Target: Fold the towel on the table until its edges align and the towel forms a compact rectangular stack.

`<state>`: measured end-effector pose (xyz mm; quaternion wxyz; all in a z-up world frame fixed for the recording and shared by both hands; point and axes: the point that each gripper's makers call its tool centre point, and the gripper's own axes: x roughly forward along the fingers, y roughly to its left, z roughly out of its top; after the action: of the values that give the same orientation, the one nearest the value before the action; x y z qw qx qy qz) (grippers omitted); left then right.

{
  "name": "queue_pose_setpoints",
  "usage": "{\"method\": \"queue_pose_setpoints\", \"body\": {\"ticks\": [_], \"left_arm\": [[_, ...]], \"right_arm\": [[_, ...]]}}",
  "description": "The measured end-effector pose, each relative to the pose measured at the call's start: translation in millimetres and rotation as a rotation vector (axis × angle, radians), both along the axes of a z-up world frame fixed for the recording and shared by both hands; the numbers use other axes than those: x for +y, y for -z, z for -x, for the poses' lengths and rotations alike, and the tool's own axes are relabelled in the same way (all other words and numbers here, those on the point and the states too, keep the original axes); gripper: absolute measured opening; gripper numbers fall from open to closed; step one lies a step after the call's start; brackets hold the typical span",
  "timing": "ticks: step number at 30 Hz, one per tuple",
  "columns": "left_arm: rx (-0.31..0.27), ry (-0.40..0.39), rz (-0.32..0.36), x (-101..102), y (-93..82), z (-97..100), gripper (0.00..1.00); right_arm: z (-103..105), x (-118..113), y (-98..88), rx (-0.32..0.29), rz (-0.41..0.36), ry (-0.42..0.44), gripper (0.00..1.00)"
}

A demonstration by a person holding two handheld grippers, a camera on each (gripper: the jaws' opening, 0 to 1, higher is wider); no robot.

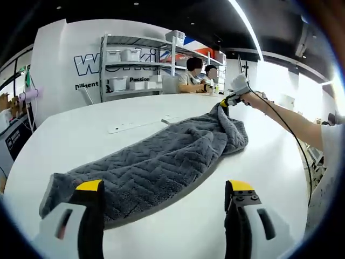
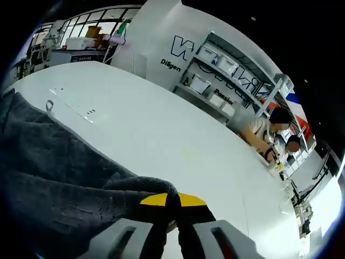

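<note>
R hand-held gripper (image 2: 172, 200) clenched on towel (image 1: 161, 162) corner; L hand-held gripper (image 1: 164, 195) released, above towel.

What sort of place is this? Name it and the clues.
Probably an office or lab workspace: a large white table, metal shelving with storage bins, wall lettering, and two people seated at the far end.

My left gripper (image 1: 164, 197) hangs with jaws wide apart; my right gripper (image 2: 172, 200), arm outstretched, is pinched closed on the towel (image 1: 156, 162).
</note>
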<state>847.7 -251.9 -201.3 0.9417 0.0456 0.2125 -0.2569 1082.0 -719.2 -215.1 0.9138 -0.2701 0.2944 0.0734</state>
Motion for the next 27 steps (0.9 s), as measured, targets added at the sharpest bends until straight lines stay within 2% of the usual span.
{"method": "queue_pose_setpoints", "body": {"ticks": [5,15,19,21,25,27], "left_arm": [[0.000,0.000,0.012,-1,-0.9,0.4,0.99],[0.009,0.004,0.004,-2,2.3,1.8,1.00],[0.006,0.005,0.006,-3,1.3,2.1,1.00],[0.004,0.004,0.007,-3,0.6,2.4,1.00],[0.000,0.006,0.007,-3,-0.9,3.0,1.00],[0.000,0.010,0.007,-4,-1.4,3.4,1.00]], "right_arm": [[2,0,12.9,0.007,-0.008,-0.007,0.05],[2,-4,23.8,0.033,0.041,-0.004,0.07],[4,-8,33.8,0.070,0.051,0.008,0.16],[4,-10,30.6,0.057,0.045,0.009,0.18],[7,-16,21.6,0.038,0.056,0.027,0.31],[7,-18,14.5,0.026,0.047,0.024,0.34]]}}
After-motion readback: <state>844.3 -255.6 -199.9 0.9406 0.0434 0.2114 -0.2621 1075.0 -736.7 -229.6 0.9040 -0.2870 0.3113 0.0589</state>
